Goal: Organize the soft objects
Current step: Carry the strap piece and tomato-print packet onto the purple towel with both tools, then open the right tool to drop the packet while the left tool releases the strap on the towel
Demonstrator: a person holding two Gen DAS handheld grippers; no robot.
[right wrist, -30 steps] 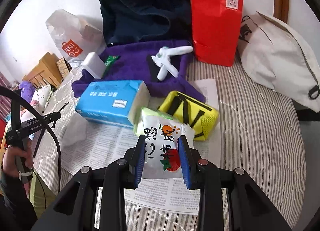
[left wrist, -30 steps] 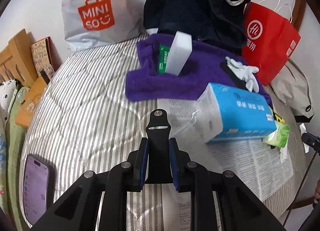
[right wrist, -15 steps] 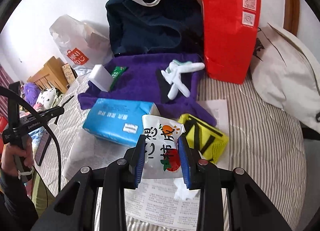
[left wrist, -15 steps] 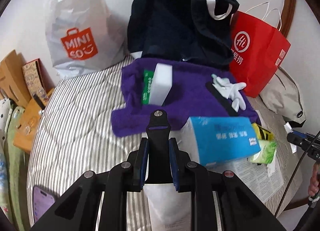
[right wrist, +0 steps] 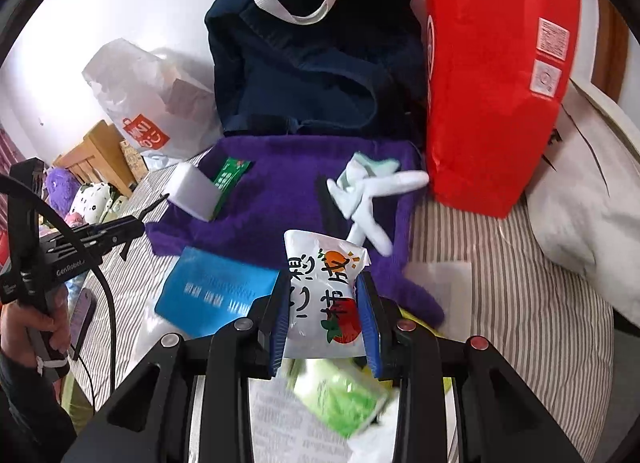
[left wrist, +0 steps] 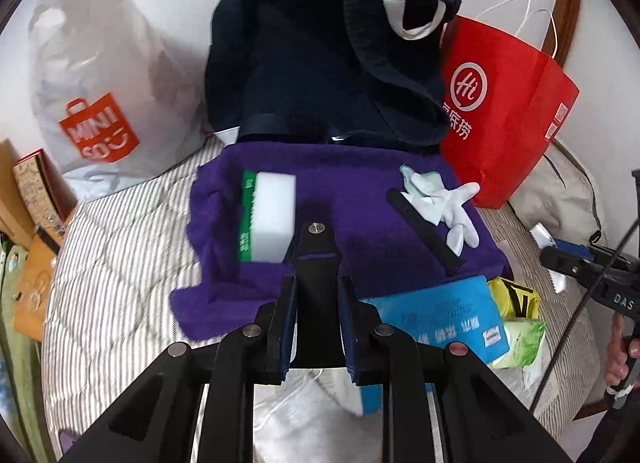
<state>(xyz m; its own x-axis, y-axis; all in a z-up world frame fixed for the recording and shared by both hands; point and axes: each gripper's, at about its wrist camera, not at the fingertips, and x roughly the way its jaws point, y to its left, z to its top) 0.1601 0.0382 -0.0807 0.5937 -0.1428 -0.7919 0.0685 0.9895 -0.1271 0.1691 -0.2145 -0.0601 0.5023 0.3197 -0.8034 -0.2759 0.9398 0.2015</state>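
Note:
My left gripper [left wrist: 316, 295] is shut on a black strap piece [left wrist: 316, 259] and hangs over the near edge of a purple towel [left wrist: 360, 191]. On the towel lie a white sponge [left wrist: 272, 219] in a green wrapper, a white glove [left wrist: 444, 203] and a black strip [left wrist: 424, 231]. My right gripper [right wrist: 324, 303] is shut on a white snack packet [right wrist: 324, 283] with an orange-and-tomato print, held above a blue tissue pack [right wrist: 216, 295] and a green pack [right wrist: 340, 395]. A navy bag [right wrist: 316, 63] stands open behind the towel.
A red paper bag [right wrist: 492, 75] stands right of the navy bag, a white Miniso bag [left wrist: 100, 103] left of it. A cream bag [right wrist: 580, 191] lies at the right. A yellow pouch [left wrist: 516, 299], newspaper [right wrist: 276, 423] and a phone [right wrist: 80, 315] lie on the striped bed.
Both grippers have moved forward toward the towel and the navy bag, each still holding its object. The tissue pack and yellow pouch now lie lower in both views.

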